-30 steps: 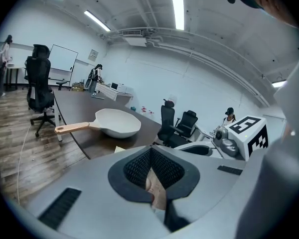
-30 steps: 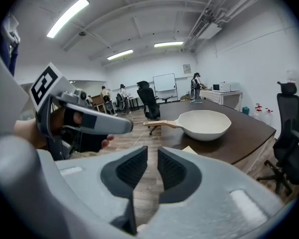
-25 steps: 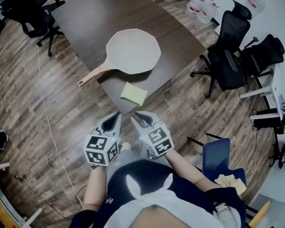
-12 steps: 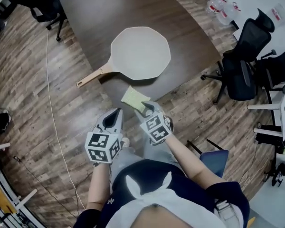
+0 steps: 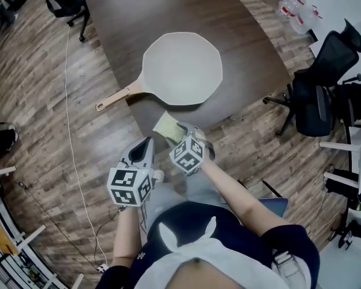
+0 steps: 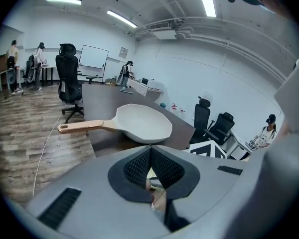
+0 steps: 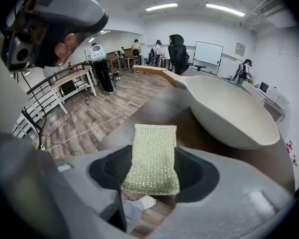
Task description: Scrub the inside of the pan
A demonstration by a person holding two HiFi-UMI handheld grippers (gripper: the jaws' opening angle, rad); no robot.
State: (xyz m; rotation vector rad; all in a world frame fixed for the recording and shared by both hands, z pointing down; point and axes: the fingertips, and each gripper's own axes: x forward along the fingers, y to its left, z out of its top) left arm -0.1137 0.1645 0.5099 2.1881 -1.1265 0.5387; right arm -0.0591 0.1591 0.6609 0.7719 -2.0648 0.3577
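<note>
A dark brown table [image 5: 168, 11] stands on a wood-plank floor [image 5: 60, 161]. On it rests a cream-coloured frying pan with a faceted rim [image 5: 182, 68], upright, its inside bare. Its light wooden handle [image 5: 113, 99] points left and slightly toward the person, reaching past the table's left edge. A yellow-green knitted scrubbing pad [image 5: 166, 127] lies flat at the near corner of the table, just beside the pan's near rim but apart from it.

The right gripper [image 5: 186, 132] tips down over this near corner. Its jaws have just been opening and now stand wide. In the right gripper view the scrubbing pad [image 7: 153, 153] lies lengthwise between the jaws of the right gripper [image 7: 152, 171], with a dark gap showing on either side, so the pads do not press on it. The pan [image 7: 229, 113] fills the far right of that view.

The left gripper [image 5: 145, 144] hangs left of the right one, over the floor just short of the table's near edge. In the left gripper view the ribbed pads of the left gripper [image 6: 150, 158] meet at their tips with nothing clamped between them, and the pan [image 6: 144, 126] sits beyond them with its handle [image 6: 82, 127] stretching left.

Black office chairs [image 5: 325, 95] stand to the right of the table.
</note>
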